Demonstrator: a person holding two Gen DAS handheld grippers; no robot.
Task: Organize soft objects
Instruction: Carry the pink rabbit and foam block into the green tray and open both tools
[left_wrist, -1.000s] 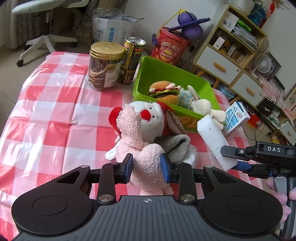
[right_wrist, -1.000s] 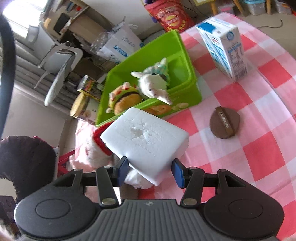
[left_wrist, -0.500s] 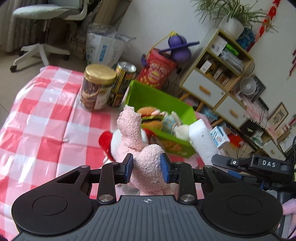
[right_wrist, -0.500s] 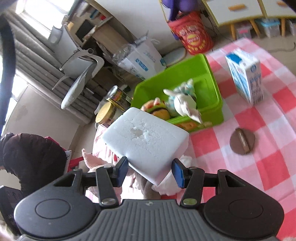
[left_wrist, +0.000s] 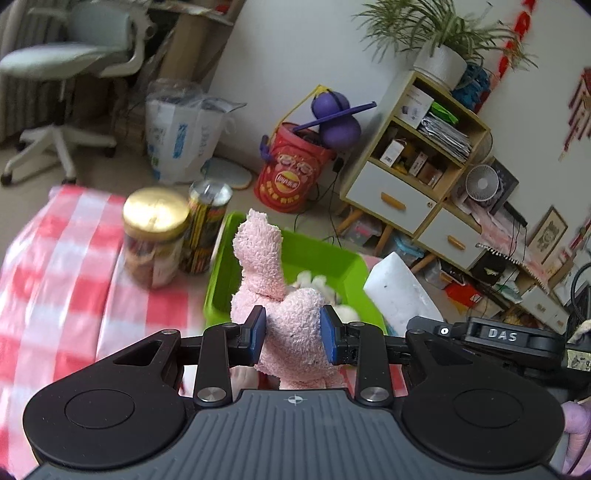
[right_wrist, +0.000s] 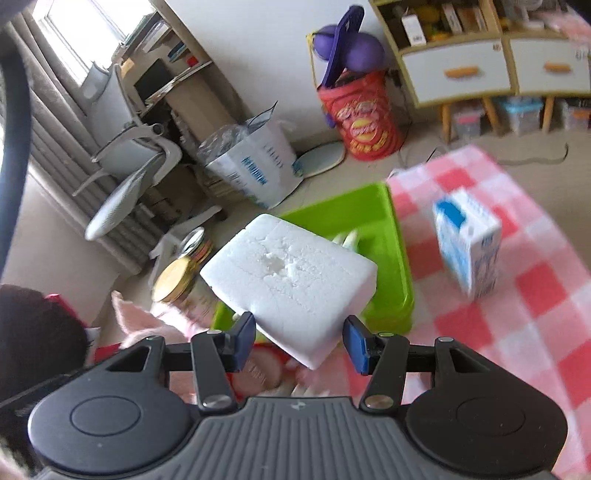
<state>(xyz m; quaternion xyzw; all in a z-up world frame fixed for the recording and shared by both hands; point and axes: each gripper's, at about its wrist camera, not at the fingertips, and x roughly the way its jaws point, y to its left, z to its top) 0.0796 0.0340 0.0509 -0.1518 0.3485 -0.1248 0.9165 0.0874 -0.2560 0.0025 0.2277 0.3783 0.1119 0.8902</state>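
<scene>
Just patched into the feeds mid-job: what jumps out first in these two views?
Each gripper is carrying something: the left gripper is clamped on a pink plush toy held up in front of the green bin, and the right gripper holds a white foam block over the same bin. Behind them, the red-and-white checked tablecloth carries a blue-and-white carton and a gold-lidded jar.

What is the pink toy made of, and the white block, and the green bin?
Pink toy: looks like fuzzy plush fabric, with a nubbly, matte pile.
White block: likely foam, with a grainy, crumbly, pitted top and no shine.
Green bin: probably hard plastic, with smooth, slightly glossy walls.
</scene>
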